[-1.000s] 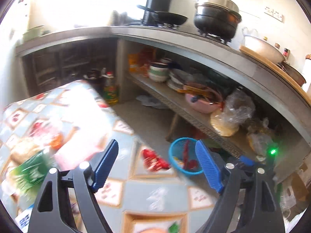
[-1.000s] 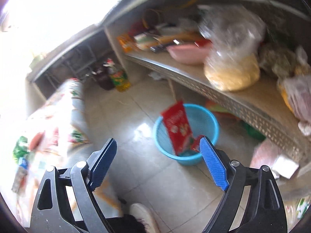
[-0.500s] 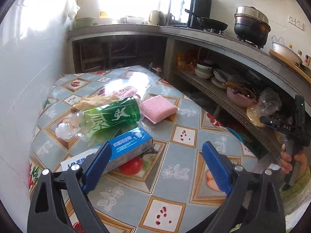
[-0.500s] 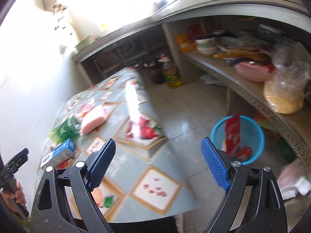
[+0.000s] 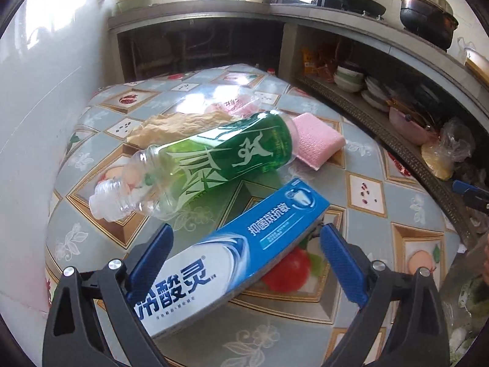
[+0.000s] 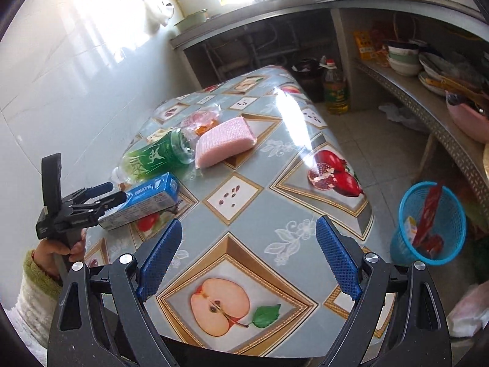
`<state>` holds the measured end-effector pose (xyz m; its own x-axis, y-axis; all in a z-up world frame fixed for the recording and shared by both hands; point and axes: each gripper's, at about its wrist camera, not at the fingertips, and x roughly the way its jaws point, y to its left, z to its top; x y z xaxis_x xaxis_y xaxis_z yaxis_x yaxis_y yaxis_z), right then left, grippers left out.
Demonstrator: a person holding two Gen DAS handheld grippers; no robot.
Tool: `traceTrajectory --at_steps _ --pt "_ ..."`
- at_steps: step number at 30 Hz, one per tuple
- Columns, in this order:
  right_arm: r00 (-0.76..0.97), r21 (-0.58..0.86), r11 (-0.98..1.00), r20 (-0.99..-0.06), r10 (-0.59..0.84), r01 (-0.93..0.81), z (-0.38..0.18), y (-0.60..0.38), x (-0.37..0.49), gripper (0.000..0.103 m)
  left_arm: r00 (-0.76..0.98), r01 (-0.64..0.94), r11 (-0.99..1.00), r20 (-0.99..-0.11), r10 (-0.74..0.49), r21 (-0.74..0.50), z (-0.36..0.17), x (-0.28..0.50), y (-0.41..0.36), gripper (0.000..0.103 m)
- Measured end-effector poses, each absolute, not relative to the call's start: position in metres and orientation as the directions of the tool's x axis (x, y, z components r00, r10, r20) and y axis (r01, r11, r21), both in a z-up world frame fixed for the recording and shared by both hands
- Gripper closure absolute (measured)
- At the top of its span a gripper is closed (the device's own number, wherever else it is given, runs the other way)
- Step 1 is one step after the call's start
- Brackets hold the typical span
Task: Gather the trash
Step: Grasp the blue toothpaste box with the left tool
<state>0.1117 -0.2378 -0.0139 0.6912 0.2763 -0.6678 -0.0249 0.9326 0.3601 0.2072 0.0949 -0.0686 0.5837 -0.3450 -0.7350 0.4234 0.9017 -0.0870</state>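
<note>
A blue and white toothpaste box [image 5: 232,250] lies on the patterned table [image 5: 382,275]. My left gripper [image 5: 244,263] is open, with the near end of the box between its jaws; it also shows in the right wrist view [image 6: 105,197] at the box [image 6: 146,198]. Behind the box lie an empty green-label bottle [image 5: 214,159], a pink sponge [image 5: 314,140] and a crumpled tan wrapper [image 5: 183,124]. My right gripper [image 6: 249,261] is open and empty above the table's near edge. A blue trash basket [image 6: 434,223] with red wrappers stands on the floor at the right.
A white wall [image 6: 76,76] borders the table's left side. A concrete counter with a lower shelf [image 6: 428,104] of bowls and bags runs along the right. An oil bottle [image 6: 336,88] stands on the floor beyond the table. Pots [image 5: 428,15] sit on the counter.
Both grippers swung from the basket and shelf toward the table. My left gripper moved in on the toothpaste box, which now lies between its open jaws.
</note>
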Motion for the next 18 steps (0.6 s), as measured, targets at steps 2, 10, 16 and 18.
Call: traceTrajectory --at_steps 2,10,16,18 --pt "0.684 0.36 0.932 -0.672 0.285 -0.034 -0.014 -0.235 0.115 0.018 0.575 0.432 0.899 -0.746 -0.336 -0.072 -0.073 0.21 0.096 0.008" --pt "0.649 0.363 0.93 -0.694 0.312 -0.06 -0.021 -0.222 0.122 0.018 0.498 0.454 0.89 -0.814 -0.299 -0.049 -0.087 0.209 0.099 0.008" --pt "0.649 0.361 0.93 -0.691 0.32 -0.074 -0.018 -0.216 0.121 0.018 0.419 0.441 0.886 -0.839 -0.347 -0.147 -0.083 0.186 0.105 0.008" --pt "0.649 0.363 0.929 -0.689 0.322 -0.076 -0.017 -0.217 0.119 0.018 0.384 0.44 0.875 -0.838 -0.387 -0.202 -0.081 0.175 0.106 0.008"
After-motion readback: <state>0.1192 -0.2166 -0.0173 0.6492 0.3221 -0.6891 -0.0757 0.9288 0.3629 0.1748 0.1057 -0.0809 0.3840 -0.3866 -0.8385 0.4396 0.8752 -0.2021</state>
